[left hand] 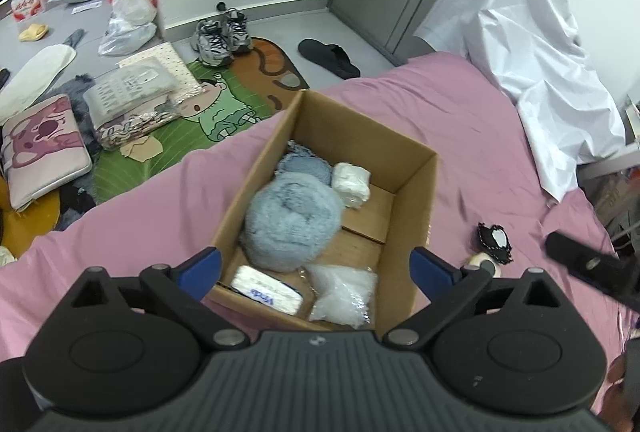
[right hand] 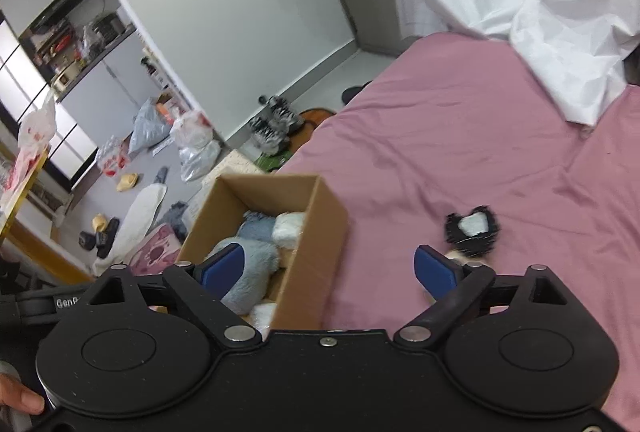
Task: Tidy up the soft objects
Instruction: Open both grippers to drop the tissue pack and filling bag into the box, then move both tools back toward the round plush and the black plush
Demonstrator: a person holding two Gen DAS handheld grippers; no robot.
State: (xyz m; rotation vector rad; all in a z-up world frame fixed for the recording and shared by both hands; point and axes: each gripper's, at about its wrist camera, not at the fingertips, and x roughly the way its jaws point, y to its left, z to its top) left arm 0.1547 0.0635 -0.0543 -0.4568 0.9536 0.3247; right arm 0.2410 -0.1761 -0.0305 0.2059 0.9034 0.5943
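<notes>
An open cardboard box rests on the pink bed. Inside lie a fluffy pale blue bundle, a darker blue knit piece, a white roll, a tissue pack and a clear plastic bag. My left gripper hangs open above the box's near end, nothing between its blue pads. My right gripper is open too, straddling the box's right wall. A black and white plush toy lies on the sheet to the right of the box.
A crumpled white sheet covers the far right of the bed. The floor on the left holds a cartoon rug, sneakers, a black slipper, plastic bags and a pink cushion.
</notes>
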